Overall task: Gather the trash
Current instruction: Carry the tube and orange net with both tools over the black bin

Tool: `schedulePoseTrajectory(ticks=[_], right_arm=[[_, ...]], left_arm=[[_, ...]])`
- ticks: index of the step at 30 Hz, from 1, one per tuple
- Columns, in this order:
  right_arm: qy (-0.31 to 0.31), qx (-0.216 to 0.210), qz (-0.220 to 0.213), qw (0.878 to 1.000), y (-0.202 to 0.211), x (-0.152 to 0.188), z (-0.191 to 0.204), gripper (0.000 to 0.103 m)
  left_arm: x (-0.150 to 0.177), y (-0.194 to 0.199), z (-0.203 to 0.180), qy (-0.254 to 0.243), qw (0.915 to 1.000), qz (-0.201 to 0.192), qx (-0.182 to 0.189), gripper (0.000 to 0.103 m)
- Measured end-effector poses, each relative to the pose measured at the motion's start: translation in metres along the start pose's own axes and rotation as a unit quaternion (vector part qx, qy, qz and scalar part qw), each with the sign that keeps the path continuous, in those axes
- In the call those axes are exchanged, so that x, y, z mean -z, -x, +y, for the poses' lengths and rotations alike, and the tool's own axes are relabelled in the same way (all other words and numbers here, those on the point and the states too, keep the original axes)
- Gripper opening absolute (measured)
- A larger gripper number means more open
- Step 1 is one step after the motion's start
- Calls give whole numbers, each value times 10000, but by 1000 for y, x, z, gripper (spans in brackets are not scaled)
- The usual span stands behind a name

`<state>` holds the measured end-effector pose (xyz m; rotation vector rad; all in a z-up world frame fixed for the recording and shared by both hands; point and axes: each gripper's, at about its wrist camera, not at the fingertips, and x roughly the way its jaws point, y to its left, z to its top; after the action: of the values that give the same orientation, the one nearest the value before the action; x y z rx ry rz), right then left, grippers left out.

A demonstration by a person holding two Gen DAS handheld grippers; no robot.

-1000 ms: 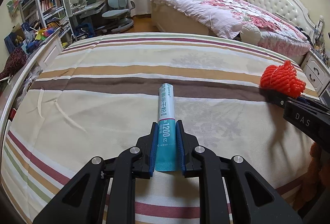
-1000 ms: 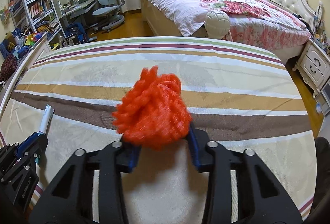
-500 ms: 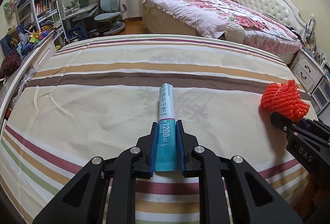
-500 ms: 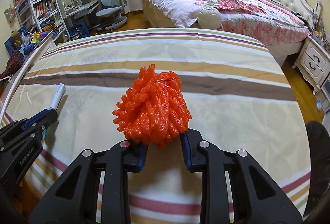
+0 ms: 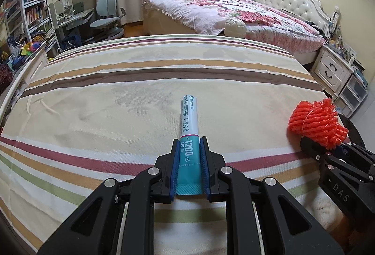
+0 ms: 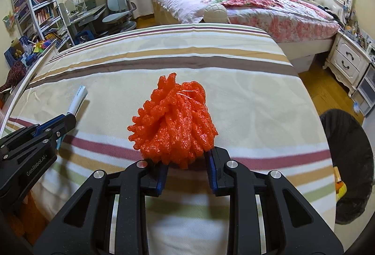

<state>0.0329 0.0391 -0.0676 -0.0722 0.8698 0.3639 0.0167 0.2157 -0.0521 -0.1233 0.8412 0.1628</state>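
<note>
Above the striped bedspread [image 5: 117, 95], in the left wrist view, the left gripper [image 5: 189, 151] is pinching a slim teal-and-white sachet [image 5: 189, 123] by its lower end; the rest of the packet juts forward past the blue pads and hangs clear of the cloth. Off to the right edge of this view the other gripper shows from the side, with an orange clump at its tip. A second bed with a floral quilt [image 5: 211, 8] stands well behind, and a desk chair [image 5: 105, 18] sits near the curtains.

In the right wrist view, the right gripper [image 6: 187, 158] is closed on a bunched orange foam net [image 6: 173, 123] — the blue pads bite into its underside and the bulk of it swells above and ahead of them. The sachet's white tip pokes out at the left, above the left gripper's black body. At the far right, beside the bed and low down, stands a dark round bin [image 6: 346, 161] with something yellow showing against it.

Both pieces of rubbish look lifted off the bed, so I judge the step in hand to be the carry. The next move calls for swinging each load over the bin's mouth and only then letting go — the net is light and springy and may cling to a pad, while the sachet could tip out sideways.
</note>
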Motion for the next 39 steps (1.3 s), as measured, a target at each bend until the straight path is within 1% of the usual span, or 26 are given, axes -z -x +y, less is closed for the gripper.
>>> schedulePoseTrajectory(ticks=[8, 19, 30, 39], right_arm=[[-163, 184, -91, 9997, 19, 20, -23, 27], [-428, 322, -222, 9983, 40, 41, -51, 27], [-647, 395, -430, 9962, 63, 50, -72, 26], [-940, 587, -584, 9921, 80, 57, -99, 26]], left_arm=[[13, 6, -28, -161, 9998, 12, 154, 18], [22, 14, -64, -469, 9984, -62, 318, 18], [22, 20, -94, -702, 9964, -177, 449, 18], [18, 29, -123, -918, 9929, -332, 680, 18]])
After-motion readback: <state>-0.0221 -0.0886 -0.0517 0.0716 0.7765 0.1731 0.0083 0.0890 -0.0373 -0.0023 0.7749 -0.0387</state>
